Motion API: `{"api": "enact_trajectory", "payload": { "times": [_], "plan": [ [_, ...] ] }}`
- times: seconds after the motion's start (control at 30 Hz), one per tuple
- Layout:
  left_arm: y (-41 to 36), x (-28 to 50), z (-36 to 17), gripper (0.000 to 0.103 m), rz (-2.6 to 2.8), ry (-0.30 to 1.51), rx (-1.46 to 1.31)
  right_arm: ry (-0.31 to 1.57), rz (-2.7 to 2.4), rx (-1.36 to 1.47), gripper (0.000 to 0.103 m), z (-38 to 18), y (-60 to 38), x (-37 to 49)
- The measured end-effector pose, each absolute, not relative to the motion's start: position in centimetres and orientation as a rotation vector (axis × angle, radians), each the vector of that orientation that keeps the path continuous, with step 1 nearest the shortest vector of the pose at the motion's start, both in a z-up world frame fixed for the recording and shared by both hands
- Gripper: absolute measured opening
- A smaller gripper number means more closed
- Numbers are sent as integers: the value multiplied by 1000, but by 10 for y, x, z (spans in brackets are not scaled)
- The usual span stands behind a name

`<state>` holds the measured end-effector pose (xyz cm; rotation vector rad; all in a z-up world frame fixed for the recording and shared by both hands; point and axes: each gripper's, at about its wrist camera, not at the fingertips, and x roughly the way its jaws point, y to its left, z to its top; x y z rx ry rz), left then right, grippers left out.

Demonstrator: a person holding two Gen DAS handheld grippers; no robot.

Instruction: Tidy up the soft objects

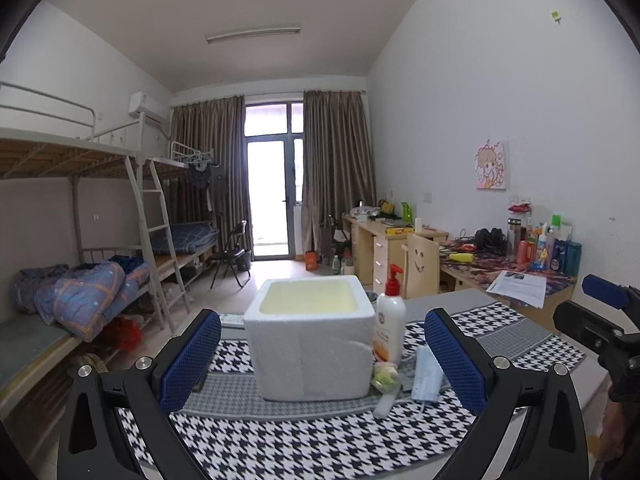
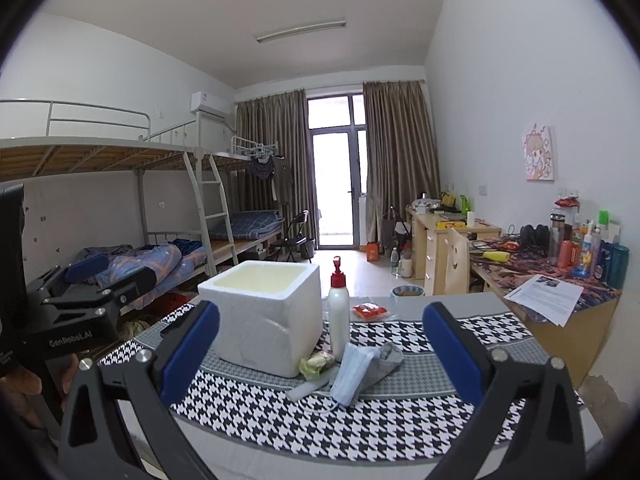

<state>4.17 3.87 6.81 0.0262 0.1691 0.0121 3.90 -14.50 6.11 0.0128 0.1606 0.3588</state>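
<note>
A white foam box (image 1: pixel 310 340) (image 2: pixel 264 320) stands open-topped on the houndstooth cloth (image 1: pixel 280 432) (image 2: pixel 400 420). To its right lie a blue face mask (image 1: pixel 426 374) (image 2: pixel 354 372), a grey sock (image 2: pixel 386 358) and a greenish crumpled wrapper (image 1: pixel 385 374) (image 2: pixel 316 362). My left gripper (image 1: pixel 322 360) is open and empty, held before the box. My right gripper (image 2: pixel 320 356) is open and empty, facing the pile. Each gripper shows at the edge of the other's view, the right one (image 1: pixel 600 320) and the left one (image 2: pixel 80 292).
A white pump bottle with red top (image 1: pixel 390 318) (image 2: pixel 339 312) stands beside the box. A red packet (image 2: pixel 369 311) lies behind it. A cluttered desk (image 2: pixel 560 280) with bottles and papers is at right. Bunk beds (image 1: pixel 80 280) line the left wall.
</note>
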Motion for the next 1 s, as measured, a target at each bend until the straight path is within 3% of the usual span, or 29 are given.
{"api": "enact_trajectory", "payload": {
  "times": [0.4, 1.0],
  "plan": [
    [24, 11, 42, 102, -1, 149, 35, 166, 344, -7, 103, 36, -145, 20],
    [15, 39, -9, 102, -48, 223, 0, 219, 283, 15, 103, -8, -152, 33]
  ]
}}
